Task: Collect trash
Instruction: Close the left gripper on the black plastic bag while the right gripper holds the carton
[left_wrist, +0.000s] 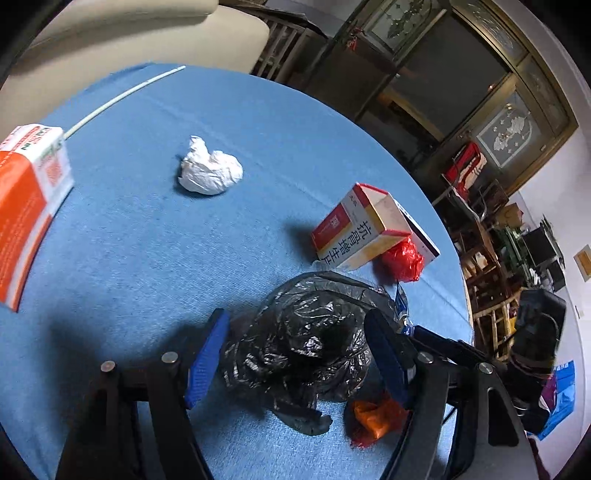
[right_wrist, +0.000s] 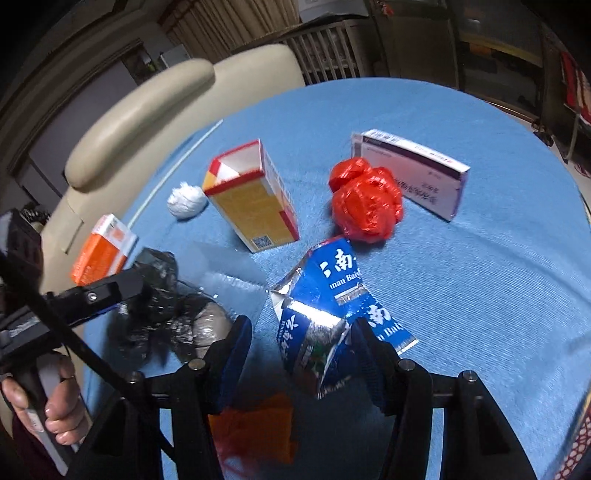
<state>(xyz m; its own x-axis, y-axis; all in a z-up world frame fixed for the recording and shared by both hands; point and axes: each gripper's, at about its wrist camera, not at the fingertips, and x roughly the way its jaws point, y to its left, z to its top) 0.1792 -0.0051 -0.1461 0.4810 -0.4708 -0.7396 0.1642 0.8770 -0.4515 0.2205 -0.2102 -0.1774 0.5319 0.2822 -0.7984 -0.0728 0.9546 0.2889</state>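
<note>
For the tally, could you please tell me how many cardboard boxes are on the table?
3: an orange box near the chair, an open red-yellow box mid-table, a white-purple box behind the red bag.

The counter (right_wrist: 480, 277) has a blue cloth. On it lie a black plastic bag (left_wrist: 303, 343) between the left jaws, a white paper ball (left_wrist: 210, 171) beyond them, medicine boxes (right_wrist: 255, 199), a red bag (right_wrist: 365, 203) and a blue foil packet (right_wrist: 325, 295) at the right jaws.

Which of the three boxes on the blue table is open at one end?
The red and yellow box in the middle: its end flap is open and you can see its empty inside. The orange box and the white and purple box are both closed.
</note>
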